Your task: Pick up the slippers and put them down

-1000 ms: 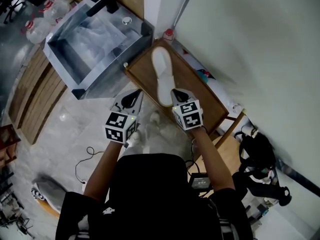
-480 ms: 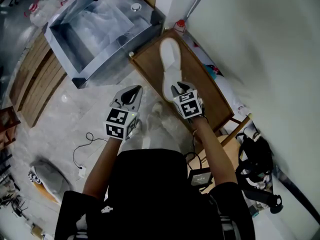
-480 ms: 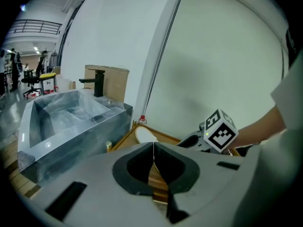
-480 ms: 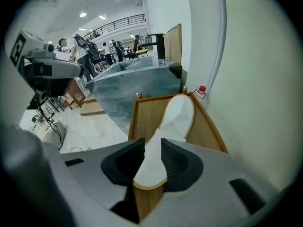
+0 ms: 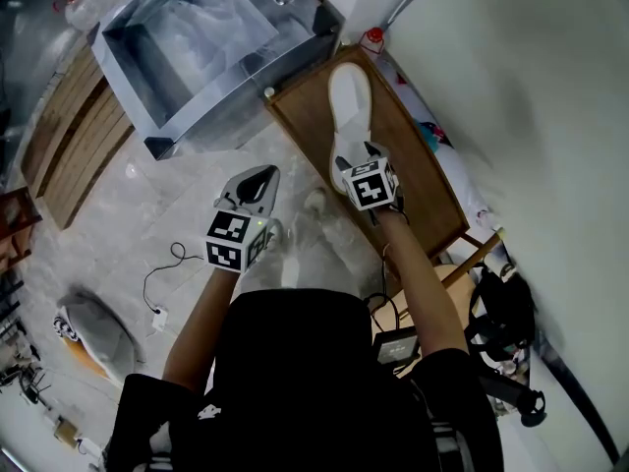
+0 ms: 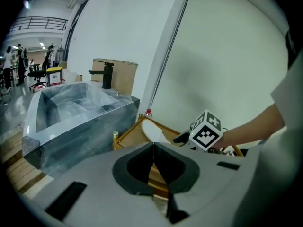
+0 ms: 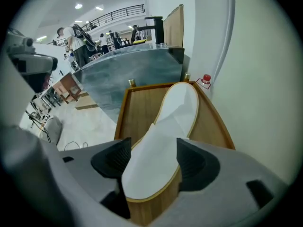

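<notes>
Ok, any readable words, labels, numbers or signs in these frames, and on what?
No readable text anywhere.
Black-and-white marker cubes: square patterns only, no letters.
Small red-capped bottle: label too small to read.
Colourful print beside the brown wooden tray: blurred.
White fabric slipper: no print visible.

In head view, the end of the slipper [image 5: 350, 104] nearest the right gripper [image 5: 356, 155] is hidden under its marker cube [image 5: 370, 184]; jaws opening w/ slipper btwn them. Past the slipper's far tip, a red-capped item [image 7: 205, 81] is too small to ID. Ppl [image 7: 75, 40] far off to the claw's left are tiny and blurred.
</notes>
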`<action>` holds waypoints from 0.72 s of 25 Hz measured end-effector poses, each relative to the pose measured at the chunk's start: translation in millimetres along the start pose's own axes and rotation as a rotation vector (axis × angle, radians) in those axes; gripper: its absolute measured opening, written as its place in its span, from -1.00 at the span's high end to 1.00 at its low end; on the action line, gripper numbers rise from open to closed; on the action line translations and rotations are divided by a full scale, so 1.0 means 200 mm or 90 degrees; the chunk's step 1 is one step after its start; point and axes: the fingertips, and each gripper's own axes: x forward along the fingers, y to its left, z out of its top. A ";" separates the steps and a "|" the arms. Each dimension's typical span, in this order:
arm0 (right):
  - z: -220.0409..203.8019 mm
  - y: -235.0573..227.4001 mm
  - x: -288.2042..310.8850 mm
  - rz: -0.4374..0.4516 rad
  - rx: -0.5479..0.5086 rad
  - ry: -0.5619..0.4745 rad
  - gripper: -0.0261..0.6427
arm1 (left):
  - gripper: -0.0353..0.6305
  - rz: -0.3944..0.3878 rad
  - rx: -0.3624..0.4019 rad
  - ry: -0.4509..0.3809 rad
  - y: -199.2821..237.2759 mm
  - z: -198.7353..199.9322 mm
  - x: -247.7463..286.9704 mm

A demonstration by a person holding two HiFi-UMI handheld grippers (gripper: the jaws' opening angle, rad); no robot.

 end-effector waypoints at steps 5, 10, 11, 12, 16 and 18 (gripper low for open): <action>-0.02 -0.01 0.07 -0.004 0.004 0.020 0.06 | 0.88 0.007 -0.019 0.011 0.03 -0.04 0.00; -0.03 -0.02 0.12 -0.026 0.007 0.033 0.26 | 0.88 0.017 -0.027 0.009 0.06 -0.06 0.01; -0.04 -0.03 0.13 -0.028 0.006 0.035 0.29 | 0.88 0.019 -0.028 0.008 0.07 -0.06 0.00; -0.04 -0.03 0.13 -0.029 0.006 0.037 0.32 | 0.88 0.021 -0.028 0.008 0.07 -0.06 0.00; -0.06 -0.03 0.14 -0.033 0.002 0.045 0.41 | 0.88 0.027 -0.030 0.006 0.08 -0.07 -0.01; -0.06 -0.02 0.14 -0.035 -0.001 0.049 0.47 | 0.88 0.030 -0.032 0.007 0.09 -0.08 -0.01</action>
